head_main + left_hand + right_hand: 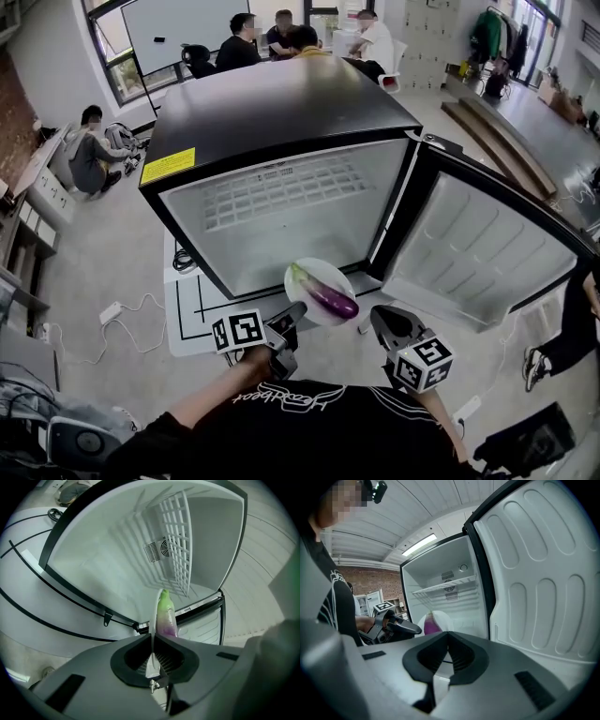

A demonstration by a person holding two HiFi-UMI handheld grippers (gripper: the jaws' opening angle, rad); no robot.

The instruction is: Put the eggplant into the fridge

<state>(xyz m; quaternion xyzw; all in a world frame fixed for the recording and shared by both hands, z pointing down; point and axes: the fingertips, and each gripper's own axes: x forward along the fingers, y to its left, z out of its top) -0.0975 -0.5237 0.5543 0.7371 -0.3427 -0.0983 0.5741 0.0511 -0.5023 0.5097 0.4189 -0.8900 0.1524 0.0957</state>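
A purple eggplant (325, 292) with a green end lies on a white plate (302, 273) just in front of the open fridge (281, 112). My left gripper (292, 317) is shut on the plate's near rim. In the left gripper view the plate (153, 620) shows edge-on between the closed jaws, with the eggplant (165, 616) on its right side. My right gripper (380, 323) hovers to the right of the plate, shut and empty, near the open door (478, 253). The right gripper view shows the eggplant (432, 624), the plate (442, 617) and the left gripper (401, 626).
The fridge interior (117, 569) is white, with a wire shelf (176, 545) and nothing stored inside. A white mat (183, 305) with black lines lies under the fridge. A cable and power strip (111, 312) lie on the floor at left. People sit at the back (281, 37), and one crouches at left (89, 150).
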